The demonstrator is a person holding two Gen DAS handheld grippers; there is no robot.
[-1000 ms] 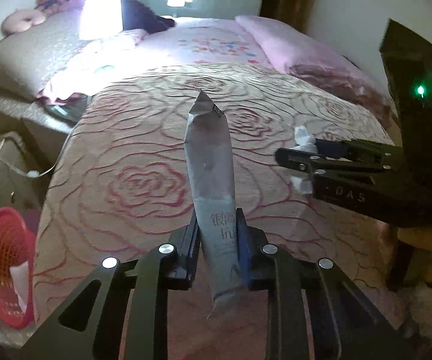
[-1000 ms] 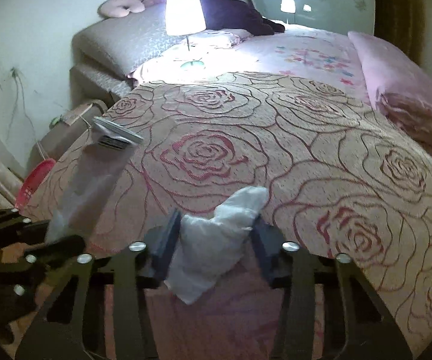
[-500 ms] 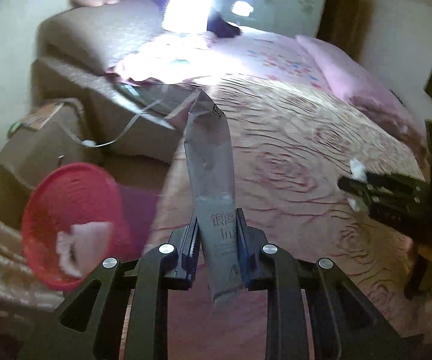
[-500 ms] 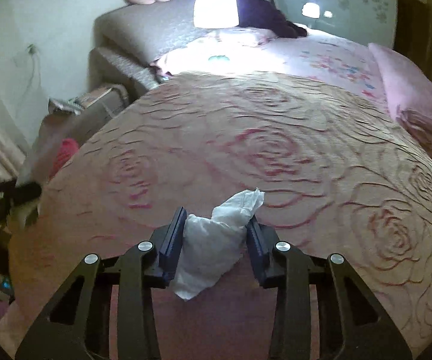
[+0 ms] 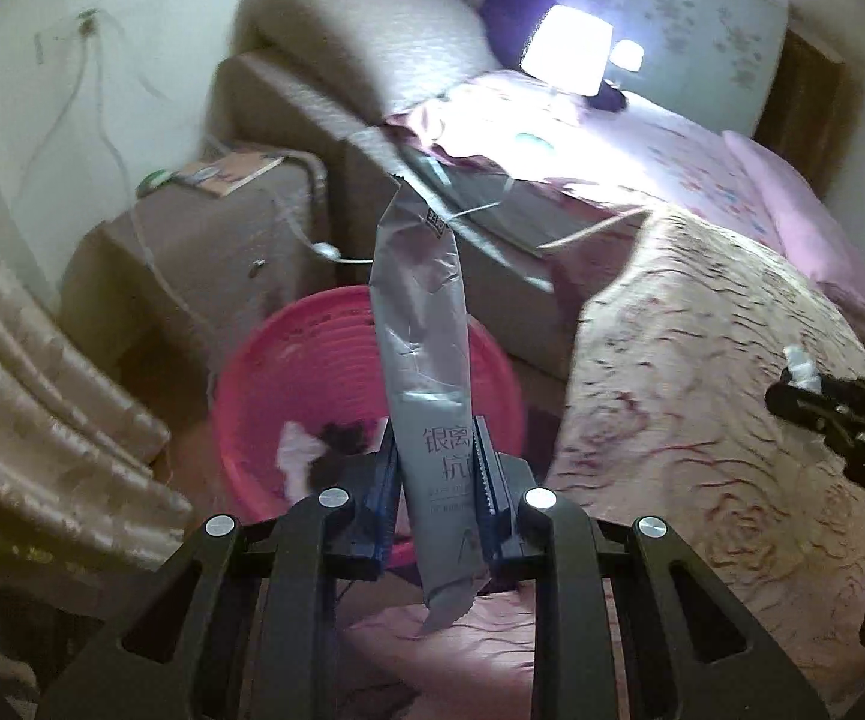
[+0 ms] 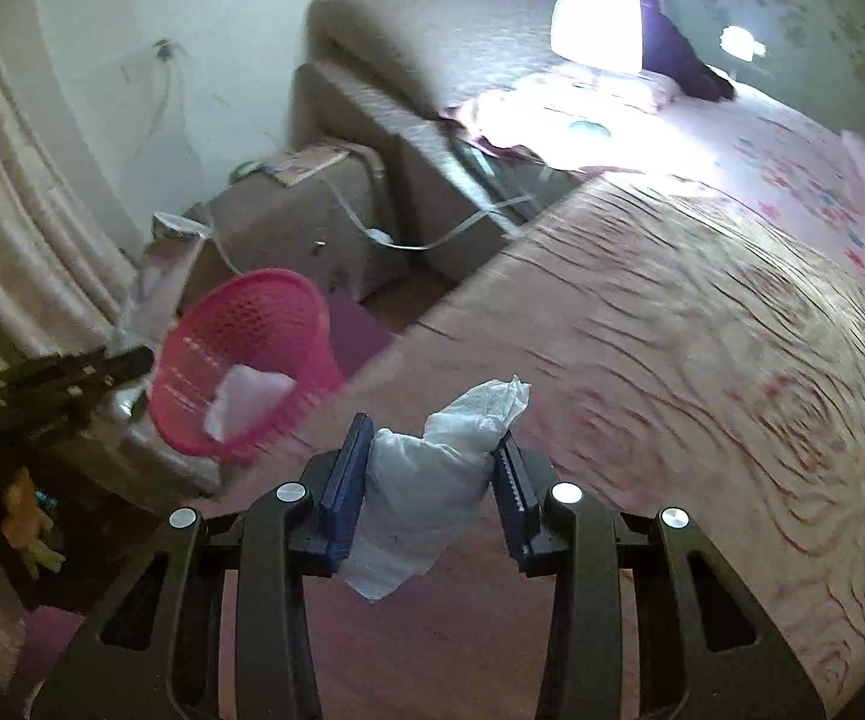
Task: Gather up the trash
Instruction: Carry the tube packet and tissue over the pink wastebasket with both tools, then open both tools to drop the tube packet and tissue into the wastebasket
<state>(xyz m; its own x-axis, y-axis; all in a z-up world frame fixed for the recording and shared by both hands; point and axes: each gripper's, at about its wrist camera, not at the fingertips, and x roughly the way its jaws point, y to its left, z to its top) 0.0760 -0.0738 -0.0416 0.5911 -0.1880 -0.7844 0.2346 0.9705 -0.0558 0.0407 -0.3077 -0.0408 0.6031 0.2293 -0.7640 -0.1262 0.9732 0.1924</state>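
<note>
My left gripper is shut on a long silver wrapper with printed characters, which stands up between its blue pads. Behind and below it sits a pink mesh basket on the floor beside the bed, with a white tissue and something dark inside. My right gripper is shut on a crumpled white tissue over the bed's edge. In the right wrist view the pink basket lies to the left, the left gripper next to it. In the left wrist view the right gripper shows at the right edge.
A bed with a rose-patterned cover fills the right side. A brown nightstand with a book and cables stands behind the basket. A lit lamp glows on the bed's far side. Curtains hang at the left.
Both grippers have swung left from over the bed toward the bedside floor. The pink basket, first at the left edge, now sits right behind the held wrapper. Both grips are unchanged.
</note>
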